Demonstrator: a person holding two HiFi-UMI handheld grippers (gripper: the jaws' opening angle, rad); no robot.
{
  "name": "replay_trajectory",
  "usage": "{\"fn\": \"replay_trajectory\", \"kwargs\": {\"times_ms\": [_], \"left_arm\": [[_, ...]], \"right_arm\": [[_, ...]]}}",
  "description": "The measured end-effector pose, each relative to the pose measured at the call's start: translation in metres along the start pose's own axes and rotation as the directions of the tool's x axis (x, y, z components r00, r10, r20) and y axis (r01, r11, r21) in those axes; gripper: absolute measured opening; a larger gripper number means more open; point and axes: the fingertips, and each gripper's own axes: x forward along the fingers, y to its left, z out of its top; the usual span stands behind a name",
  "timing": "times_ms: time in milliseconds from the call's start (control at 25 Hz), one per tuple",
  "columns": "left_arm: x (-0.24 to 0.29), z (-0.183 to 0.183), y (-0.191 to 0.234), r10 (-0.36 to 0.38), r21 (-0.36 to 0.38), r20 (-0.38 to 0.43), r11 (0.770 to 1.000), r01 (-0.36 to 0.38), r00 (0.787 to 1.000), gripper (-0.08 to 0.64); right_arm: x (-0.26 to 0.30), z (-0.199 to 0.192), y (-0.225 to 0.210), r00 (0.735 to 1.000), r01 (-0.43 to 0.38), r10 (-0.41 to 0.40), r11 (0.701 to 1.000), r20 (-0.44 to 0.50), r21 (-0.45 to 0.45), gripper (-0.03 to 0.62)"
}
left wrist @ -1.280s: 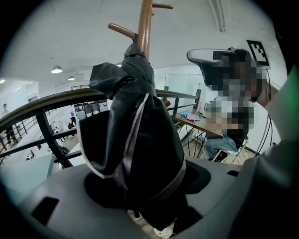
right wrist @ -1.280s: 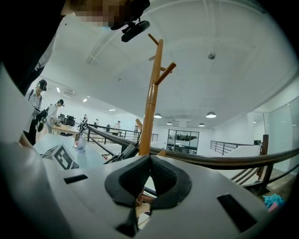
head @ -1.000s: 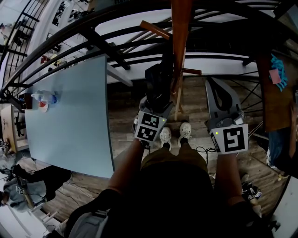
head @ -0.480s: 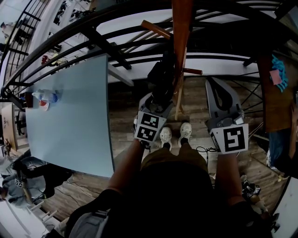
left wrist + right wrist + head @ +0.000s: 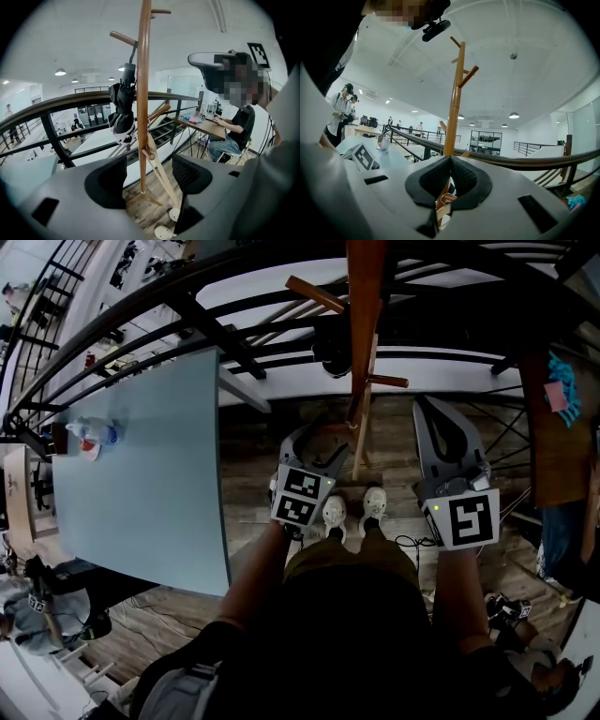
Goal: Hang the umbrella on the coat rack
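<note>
"Hanging where, exactly, was the umbrella (image 5: 123,108)?"

"From an upper peg (image 5: 123,37) of the coat rack (image 5: 143,140). It was folded and black, with a pale patch at its lower end. It hung straight down at nine o'clock of the rack's wooden pole, close against it. From the head view it was a dark bundle beside the pole, at twelve o'clock of the left tool (image 5: 322,439)."

"Had that tool hold of anything?"

"No. Its own view showed the two jaws wide apart with nothing between the pads. Only the pole and the wooden floor (image 5: 262,456) lay beyond the gap. It was held below the umbrella and clear of it."

"And the right tool (image 5: 424,407)?"

"Its jaws were pressed together at the tips, and it was empty too. It sat at three o'clock of the left one, well apart from it. Both pointed toward twelve o'clock. In its own view the rack rose straight ahead, past the closed tips."

"What else was around?"

"A pale blue tabletop (image 5: 150,493) lay at nine o'clock, with a bottle (image 5: 94,439) near its far left corner. A black railing (image 5: 202,310) curved across behind the rack, from nine o'clock round to three. The person's shoes (image 5: 332,513) stood on the floor between the two tools, at six o'clock of the rack's foot and near it."
</note>
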Motion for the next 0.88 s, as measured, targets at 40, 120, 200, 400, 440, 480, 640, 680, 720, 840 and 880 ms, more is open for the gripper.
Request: {"fn": "replay_trajectory", "kwargs": {"times_ms": [40, 120, 200, 400, 440, 480, 640, 680, 720, 840, 880], "left_arm": [[-0.001, 0.001, 0.000, 0.000, -0.002, 0.004, 1.000, 0.000, 1.000, 0.305], [-0.003, 0.004, 0.001, 0.002, 0.000, 0.012, 1.000, -0.002, 1.000, 0.305], [-0.005, 0.005, 0.002, 0.004, 0.006, 0.013, 1.000, -0.005, 1.000, 0.305], [-0.005, 0.008, 0.000, 0.008, 0.013, 0.018, 1.000, -0.008, 1.000, 0.305], [-0.005, 0.009, 0.001, 0.008, 0.015, 0.020, 1.000, -0.009, 1.000, 0.305], [-0.005, 0.010, 0.002, 0.009, 0.017, 0.023, 1.000, -0.009, 1.000, 0.305], [-0.008, 0.017, 0.004, 0.011, 0.022, 0.034, 1.000, -0.011, 0.999, 0.305], [-0.009, 0.018, 0.004, 0.011, 0.023, 0.037, 1.000, -0.012, 0.999, 0.305], [-0.009, 0.020, 0.004, 0.011, 0.023, 0.041, 1.000, -0.012, 0.999, 0.305], [-0.009, 0.025, 0.003, 0.009, 0.021, 0.060, 1.000, -0.011, 0.998, 0.305], [-0.010, 0.028, 0.003, 0.009, 0.023, 0.066, 1.000, -0.010, 0.998, 0.305]], "right_arm": [[0.000, -0.001, 0.000, 1.000, -0.002, 0.002, 1.000, -0.003, 0.001, 0.029], [0.000, -0.004, 0.002, 1.000, -0.004, 0.004, 1.000, -0.011, 0.005, 0.029], [0.000, -0.004, 0.005, 1.000, -0.006, 0.006, 1.000, -0.011, 0.008, 0.030], [-0.002, -0.003, 0.004, 1.000, -0.011, 0.011, 1.000, -0.001, 0.012, 0.029], [-0.001, -0.003, 0.004, 1.000, -0.011, 0.011, 1.000, 0.000, 0.012, 0.029], [-0.001, -0.003, 0.005, 1.000, -0.011, 0.011, 1.000, -0.002, 0.012, 0.029], [0.000, 0.000, 0.005, 1.000, -0.013, 0.013, 1.000, -0.009, 0.007, 0.031], [-0.001, 0.000, 0.005, 1.000, -0.013, 0.013, 1.000, -0.008, 0.005, 0.031], [-0.001, 0.000, 0.005, 1.000, -0.013, 0.013, 1.000, -0.007, 0.005, 0.029], [-0.003, 0.000, 0.005, 1.000, -0.011, 0.011, 1.000, -0.002, 0.005, 0.029], [-0.003, 0.001, 0.005, 1.000, -0.010, 0.010, 1.000, 0.000, 0.006, 0.029]]}}
